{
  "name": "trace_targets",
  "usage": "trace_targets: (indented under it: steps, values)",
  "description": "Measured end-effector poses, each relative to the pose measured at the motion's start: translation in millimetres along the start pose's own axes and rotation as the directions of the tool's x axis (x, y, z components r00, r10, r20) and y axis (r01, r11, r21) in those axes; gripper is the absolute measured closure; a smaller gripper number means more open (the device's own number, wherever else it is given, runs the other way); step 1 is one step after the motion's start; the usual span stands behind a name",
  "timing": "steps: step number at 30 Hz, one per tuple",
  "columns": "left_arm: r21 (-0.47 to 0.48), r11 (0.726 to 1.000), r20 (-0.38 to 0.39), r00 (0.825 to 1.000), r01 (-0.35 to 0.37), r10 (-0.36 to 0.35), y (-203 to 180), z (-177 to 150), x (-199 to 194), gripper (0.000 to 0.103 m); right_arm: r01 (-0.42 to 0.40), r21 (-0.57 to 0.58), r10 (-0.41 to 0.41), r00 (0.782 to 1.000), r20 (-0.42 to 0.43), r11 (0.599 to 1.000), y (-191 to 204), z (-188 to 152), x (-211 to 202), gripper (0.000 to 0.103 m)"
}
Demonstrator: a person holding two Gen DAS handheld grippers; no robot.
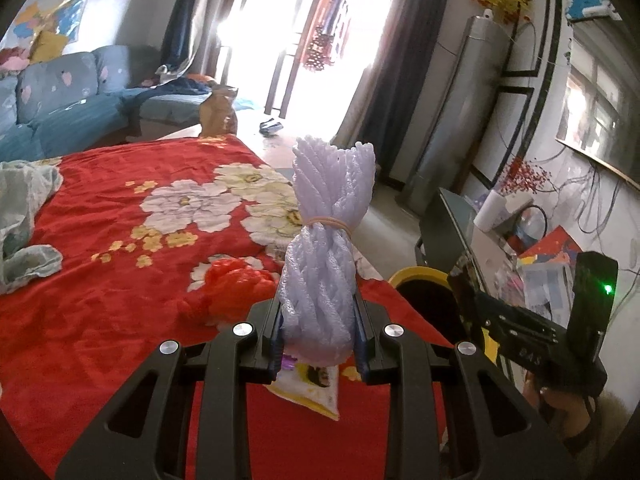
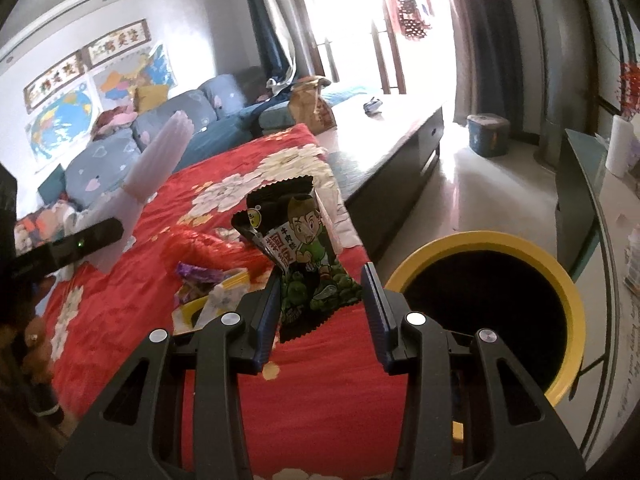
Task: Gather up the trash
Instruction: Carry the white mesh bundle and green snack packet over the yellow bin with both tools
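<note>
My left gripper (image 1: 319, 332) is shut on a pale lavender foam-net bundle (image 1: 324, 240) tied with a rubber band, which stands upright above the red flowered cloth (image 1: 120, 280). My right gripper (image 2: 322, 308) is shut on a black and green snack packet (image 2: 308, 248), held above the cloth's right edge. A yellow-rimmed bin (image 2: 568, 300) with a dark inside stands on the floor just right of it. On the cloth lie a red plastic bag (image 1: 236, 288), a purple wrapper (image 2: 200, 276) and a yellow packet (image 1: 316, 392). The left gripper's body (image 2: 68, 248) and its bundle (image 2: 160, 160) show at the left of the right wrist view.
A brown paper bag (image 1: 218, 112) stands at the far end of the low table. A pale crumpled cloth (image 1: 24, 208) lies at the left. A blue sofa (image 1: 60, 100) runs behind, a cluttered cabinet (image 1: 500, 240) stands right of the bin, and a blue stool (image 2: 488, 134) sits on the floor.
</note>
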State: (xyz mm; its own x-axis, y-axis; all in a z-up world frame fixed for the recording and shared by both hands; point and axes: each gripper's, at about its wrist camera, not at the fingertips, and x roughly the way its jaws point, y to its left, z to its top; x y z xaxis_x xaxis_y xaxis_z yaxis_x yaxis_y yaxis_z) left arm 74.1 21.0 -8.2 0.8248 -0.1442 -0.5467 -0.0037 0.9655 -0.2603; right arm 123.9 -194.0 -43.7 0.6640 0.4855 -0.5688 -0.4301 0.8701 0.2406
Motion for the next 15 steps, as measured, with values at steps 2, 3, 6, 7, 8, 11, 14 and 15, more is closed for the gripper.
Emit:
trace_targets:
  steps: [2, 3, 6, 7, 8, 11, 14, 15]
  values:
    - [0.011, 1.0, -0.005, 1.0, 0.01, -0.01, -6, -1, 2, 0.077, 0.007, 0.008, -0.007, 1.0, 0.007, 1.0, -4, 1, -2, 0.071]
    - [0.015, 1.0, -0.007, 1.0, 0.013, -0.013, -8, -1, 3, 0.077, 0.01, 0.012, -0.01, 1.0, 0.01, 1.0, -6, 2, -3, 0.071]
    - [0.032, 0.999, -0.015, 1.0, 0.027, -0.026, -16, -2, 6, 0.077, 0.023, 0.028, -0.023, 1.0, 0.019, 0.999, -13, 2, -6, 0.071]
    - [0.039, 0.999, -0.018, 0.999, 0.032, -0.031, -19, -2, 7, 0.077, 0.027, 0.032, -0.028, 0.999, 0.021, 0.999, -15, 2, -7, 0.071]
    - [0.044, 0.998, -0.02, 0.999, 0.037, -0.037, -22, -3, 8, 0.077, 0.03, 0.036, -0.031, 0.999, 0.024, 0.999, -17, 3, -7, 0.071]
    - [0.058, 0.997, -0.029, 0.998, 0.05, -0.048, -29, -5, 12, 0.077, 0.043, 0.053, -0.044, 0.998, 0.032, 0.998, -23, 4, -9, 0.071]
    - [0.072, 0.995, -0.038, 0.997, 0.066, -0.064, -37, -6, 15, 0.077, 0.055, 0.069, -0.058, 0.998, 0.038, 0.996, -29, 5, -11, 0.071]
    - [0.076, 0.995, -0.041, 0.997, 0.07, -0.067, -39, -7, 16, 0.077, 0.06, 0.075, -0.064, 0.997, 0.041, 0.995, -31, 5, -12, 0.071]
